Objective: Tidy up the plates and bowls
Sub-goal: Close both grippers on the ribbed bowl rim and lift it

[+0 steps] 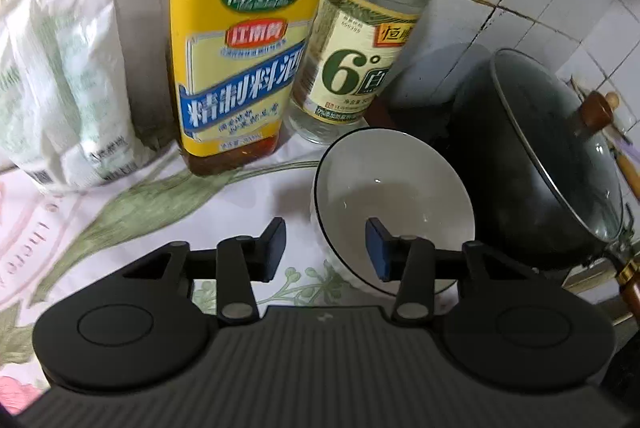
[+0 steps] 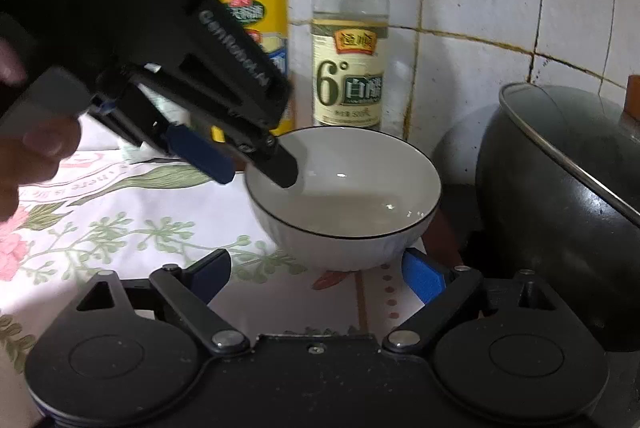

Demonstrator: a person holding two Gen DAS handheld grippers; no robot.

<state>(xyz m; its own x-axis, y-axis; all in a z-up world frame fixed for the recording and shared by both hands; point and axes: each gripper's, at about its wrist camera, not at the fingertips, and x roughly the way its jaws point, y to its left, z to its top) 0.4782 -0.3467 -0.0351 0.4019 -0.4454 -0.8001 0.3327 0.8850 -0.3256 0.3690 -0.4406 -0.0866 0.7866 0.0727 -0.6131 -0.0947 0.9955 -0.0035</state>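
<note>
White bowl (image 2: 344, 196) sits upright on the flowered cloth (image 2: 120, 228) near the counter's back edge, just before 2 bottles (image 2: 350, 40) and beside a dark wok (image 2: 560, 212). Left gripper (image 2: 260, 168) is released, its jaws straddling the bowl's left rim, 1 inside and 1 outside, tilted down from the upper left. To grasp well, I judge it should seat deeper on the rim before closing. Right gripper (image 2: 316, 276) hangs spread wide and empty, low before the bowl.
</note>
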